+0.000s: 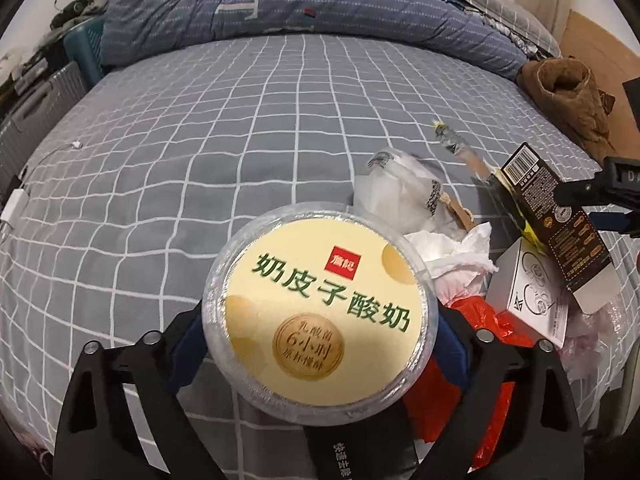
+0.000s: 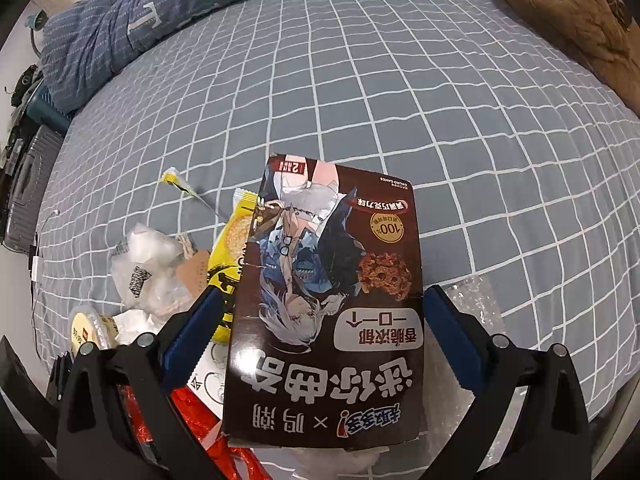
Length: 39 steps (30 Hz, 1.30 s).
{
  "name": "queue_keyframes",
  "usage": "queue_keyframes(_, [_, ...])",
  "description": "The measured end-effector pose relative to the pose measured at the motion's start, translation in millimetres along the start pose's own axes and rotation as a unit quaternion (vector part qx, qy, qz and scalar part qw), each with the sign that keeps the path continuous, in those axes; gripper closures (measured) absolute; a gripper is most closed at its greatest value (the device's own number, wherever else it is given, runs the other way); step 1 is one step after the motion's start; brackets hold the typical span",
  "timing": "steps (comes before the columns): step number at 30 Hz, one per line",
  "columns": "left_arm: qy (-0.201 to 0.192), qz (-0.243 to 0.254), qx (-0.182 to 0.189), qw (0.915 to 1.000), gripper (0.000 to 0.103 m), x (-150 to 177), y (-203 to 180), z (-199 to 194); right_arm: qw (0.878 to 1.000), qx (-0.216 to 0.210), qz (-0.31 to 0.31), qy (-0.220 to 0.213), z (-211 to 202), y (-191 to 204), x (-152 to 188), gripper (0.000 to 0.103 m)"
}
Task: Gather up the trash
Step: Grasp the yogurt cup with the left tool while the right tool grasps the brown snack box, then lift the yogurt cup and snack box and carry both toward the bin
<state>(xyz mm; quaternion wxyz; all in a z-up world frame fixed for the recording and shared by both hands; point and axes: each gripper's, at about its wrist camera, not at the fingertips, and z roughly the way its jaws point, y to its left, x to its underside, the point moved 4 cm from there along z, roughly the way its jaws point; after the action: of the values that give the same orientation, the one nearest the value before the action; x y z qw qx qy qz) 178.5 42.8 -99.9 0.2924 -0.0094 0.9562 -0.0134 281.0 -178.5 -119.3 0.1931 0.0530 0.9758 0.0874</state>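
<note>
My left gripper (image 1: 320,332) is shut on a round yogurt cup (image 1: 318,312) with a cream lid, held above the bed; the cup also shows in the right wrist view (image 2: 86,330). My right gripper (image 2: 324,316) is shut on a dark brown cookie box (image 2: 328,300), held above the trash pile; the box also shows in the left wrist view (image 1: 556,224). Below lie a red plastic bag (image 1: 484,364), a white carton (image 1: 528,300), crumpled tissue (image 1: 456,252), a clear wrapper (image 1: 396,188) and a yellow snack packet (image 2: 234,248).
The bed has a grey checked sheet (image 1: 200,160). A blue quilt (image 1: 280,4) is bunched at the far end. A brown garment (image 1: 572,96) lies at the right. A suitcase (image 1: 32,112) stands at the left, and a white charger (image 1: 14,204) lies on the bed edge.
</note>
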Motion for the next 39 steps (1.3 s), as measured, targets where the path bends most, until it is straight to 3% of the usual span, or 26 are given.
queue_keyframes(10, [-0.005, -0.001, 0.005, 1.0000, 0.018, -5, -1, 2, 1.000, -0.014, 0.015, 0.007, 7, -9, -1, 0.007])
queue_keyframes(13, [-0.004, 0.000, 0.005, 1.0000, 0.018, -5, -2, 2, 1.000, -0.021, 0.020, 0.005, 7, -8, 1, 0.015])
queue_keyframes(27, [-0.020, -0.001, 0.006, 0.9998, 0.018, -4, -3, -15, 0.999, -0.033, 0.016, -0.037, -19, -4, 7, 0.016])
queue_keyframes(39, [-0.054, -0.013, -0.008, 0.9984, 0.018, -3, -2, -60, 0.996, -0.017, -0.008, -0.088, -52, 8, 28, 0.016])
